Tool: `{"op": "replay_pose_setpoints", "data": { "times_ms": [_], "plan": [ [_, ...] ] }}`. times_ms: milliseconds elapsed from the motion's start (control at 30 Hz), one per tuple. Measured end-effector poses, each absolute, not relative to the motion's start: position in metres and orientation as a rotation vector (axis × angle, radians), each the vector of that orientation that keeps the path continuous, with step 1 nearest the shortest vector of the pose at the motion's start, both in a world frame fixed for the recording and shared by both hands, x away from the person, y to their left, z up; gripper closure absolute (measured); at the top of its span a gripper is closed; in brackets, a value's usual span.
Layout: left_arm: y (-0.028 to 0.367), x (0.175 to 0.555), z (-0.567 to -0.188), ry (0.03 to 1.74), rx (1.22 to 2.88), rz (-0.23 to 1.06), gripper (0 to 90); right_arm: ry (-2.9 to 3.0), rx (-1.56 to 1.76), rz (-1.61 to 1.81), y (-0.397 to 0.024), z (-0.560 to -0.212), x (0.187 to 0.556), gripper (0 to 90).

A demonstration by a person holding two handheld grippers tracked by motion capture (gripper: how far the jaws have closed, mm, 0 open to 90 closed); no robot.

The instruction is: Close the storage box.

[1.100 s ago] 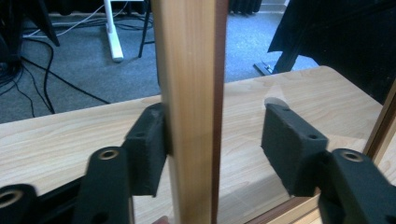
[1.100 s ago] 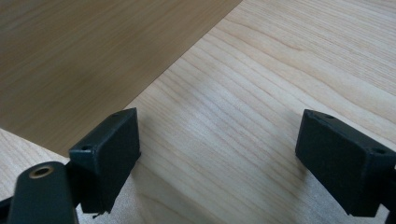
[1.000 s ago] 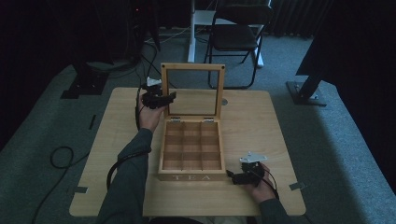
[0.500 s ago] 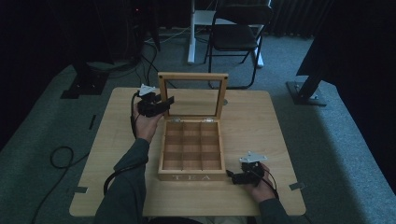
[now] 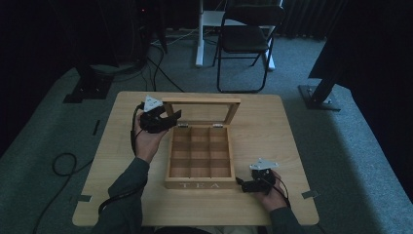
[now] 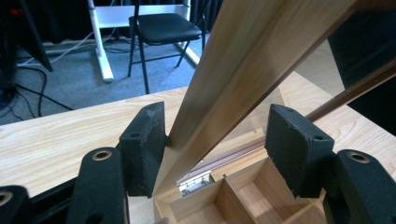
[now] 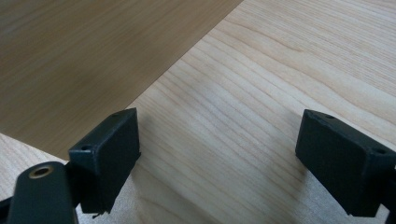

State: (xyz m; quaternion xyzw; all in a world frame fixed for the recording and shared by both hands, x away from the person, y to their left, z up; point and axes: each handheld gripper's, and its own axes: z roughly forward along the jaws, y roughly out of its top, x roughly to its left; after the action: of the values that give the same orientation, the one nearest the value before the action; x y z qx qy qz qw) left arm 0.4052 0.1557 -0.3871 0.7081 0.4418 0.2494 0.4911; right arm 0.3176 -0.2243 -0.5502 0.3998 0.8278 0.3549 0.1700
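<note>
Looking along the left tool [image 6: 212, 154], we find the lid [image 5: 202, 111] of the tea box [image 5: 199, 156] rising between its spread jaws: the side rail of the frame leans against the left pad [image 6: 144, 144] and stands well clear of the right one. That rail's long axis runs up and away from the tool, tilted back past upright over the hinge [image 6: 194, 181] just below. The open, empty compartments lie beyond and beneath the jaws. We judge the lid is being pushed rather than pinched, though contact at the pad is hard to confirm from this angle. The right tool [image 5: 255, 184], jaws wide apart over bare table [image 7: 261, 107], rests just beside the box's near right corner, so the left tool is the one placed to act on the lid.
</note>
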Motion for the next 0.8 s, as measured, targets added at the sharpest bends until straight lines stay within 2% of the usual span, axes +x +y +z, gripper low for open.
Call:
{"op": "replay_pose_setpoints", "data": {
  "times_ms": [333,500,800],
  "plan": [
    [0.158,0.381,-0.376,1.041,1.722,0.609,36.8,2.352,1.133,1.01,-0.224,-0.55,0.318,13.3],
    [0.164,0.373,-0.374,1.069,1.66,0.546,38.3,2.351,1.136,1.011,-0.224,-0.55,0.318,13.2],
    [0.166,0.36,-0.372,1.067,1.632,0.534,39.3,2.351,1.137,1.011,-0.224,-0.55,0.318,13.3]
  ]
}}
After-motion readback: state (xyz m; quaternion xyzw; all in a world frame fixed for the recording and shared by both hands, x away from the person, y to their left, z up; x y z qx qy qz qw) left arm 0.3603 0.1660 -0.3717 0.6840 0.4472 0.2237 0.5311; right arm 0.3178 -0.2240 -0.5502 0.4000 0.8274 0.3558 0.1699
